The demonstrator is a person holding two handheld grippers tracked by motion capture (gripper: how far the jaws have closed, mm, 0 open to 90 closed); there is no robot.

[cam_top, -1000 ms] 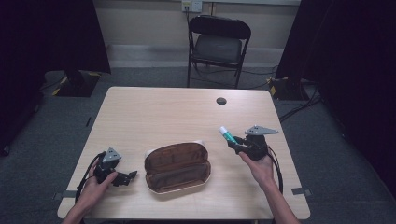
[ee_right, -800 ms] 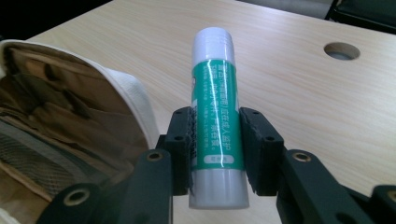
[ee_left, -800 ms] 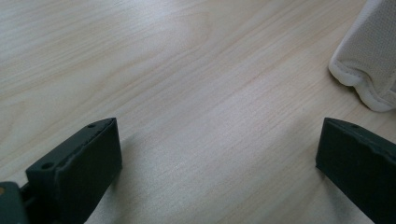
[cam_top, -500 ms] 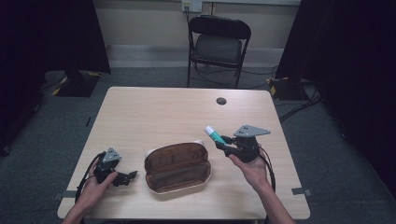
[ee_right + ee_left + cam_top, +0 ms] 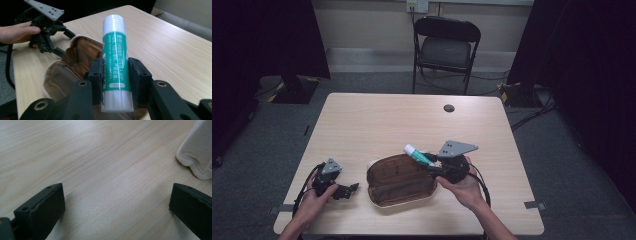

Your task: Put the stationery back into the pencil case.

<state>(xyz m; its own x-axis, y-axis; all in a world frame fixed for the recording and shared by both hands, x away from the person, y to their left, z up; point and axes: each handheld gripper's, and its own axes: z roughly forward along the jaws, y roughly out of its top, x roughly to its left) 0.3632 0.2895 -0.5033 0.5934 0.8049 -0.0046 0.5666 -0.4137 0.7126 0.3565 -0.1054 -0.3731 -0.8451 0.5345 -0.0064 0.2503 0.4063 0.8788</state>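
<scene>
Right hand-held gripper (image 5: 114, 82) pinching green-and-white glue stick (image 5: 115, 62) at mid-barrel, white cap pointing away, stick poised over right end of open brown pouch (image 5: 399, 179). Pouch lying near centre of bench (image 5: 377, 120), mouth up. Left hand-held gripper (image 5: 352, 189) spread wide, empty, resting on bench just left of pouch. Best to tilt cap end down toward the opening, line barrel along pouch length, lower inside before easing grip. Steadying left rim likely helpful.
</scene>
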